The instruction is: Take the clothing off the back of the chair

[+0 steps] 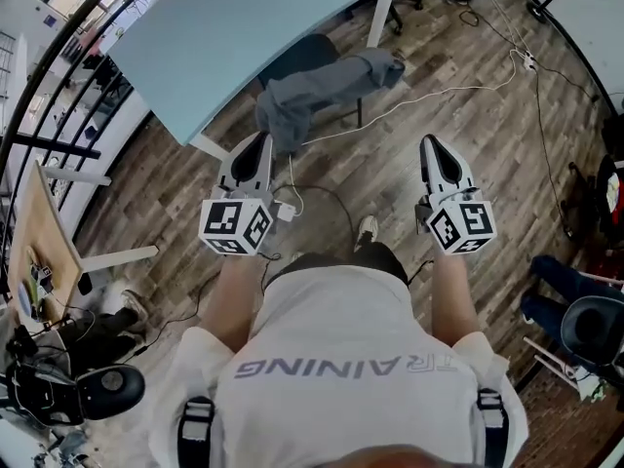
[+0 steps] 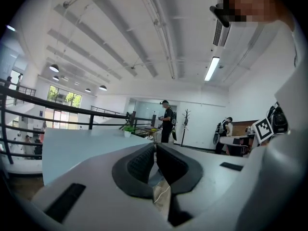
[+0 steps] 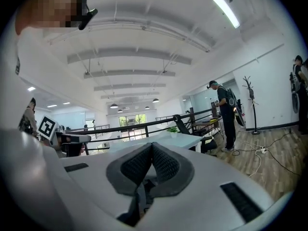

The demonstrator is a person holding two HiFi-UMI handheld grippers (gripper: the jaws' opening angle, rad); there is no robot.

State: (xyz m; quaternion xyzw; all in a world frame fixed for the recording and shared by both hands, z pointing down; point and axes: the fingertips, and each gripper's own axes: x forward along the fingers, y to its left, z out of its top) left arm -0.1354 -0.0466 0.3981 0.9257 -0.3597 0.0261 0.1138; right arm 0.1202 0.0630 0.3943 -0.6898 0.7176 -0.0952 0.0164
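1. Brown wood-plank floor [image 1: 468, 125]: fills most of the head view; its far corners are cut off by the round edge of the picture.

2. Pale blue flat table top [image 1: 244, 27] on white legs: upper left of the head view, running off the top edge.

3. Person's white printed shirt [image 1: 351, 359]: lower centre, with both bare forearms reaching forward from it.

4. Grey cloth garment [image 1: 312, 91]: draped over the back of a dark office chair [image 1: 297, 55] at the table's near edge. It lies ahead of both grippers and touches neither. It is nearer the left one, and its hanging lower fold is close to that gripper's tip. The chair is largely hidden by the garment and the table, and its seat and base are hard to make out.

5. Left gripper [image 1: 261, 139], white with black pads and a marker cube [image 1: 237, 225]: its own view shows the jaws [image 2: 155, 146] brought together at the tips, with nothing gripped.

6. Right gripper [image 1: 429, 141], same build, cube [image 1: 460, 225]: well to the right of the garment. Its jaws [image 3: 152, 146] are closed tip to tip and empty.

7. Thin white cable [image 1: 439, 91]: trails across the floor from the chair towards the upper right.

In both gripper views the gripper's own body blocks the lower half, and the garment cannot be made out there.
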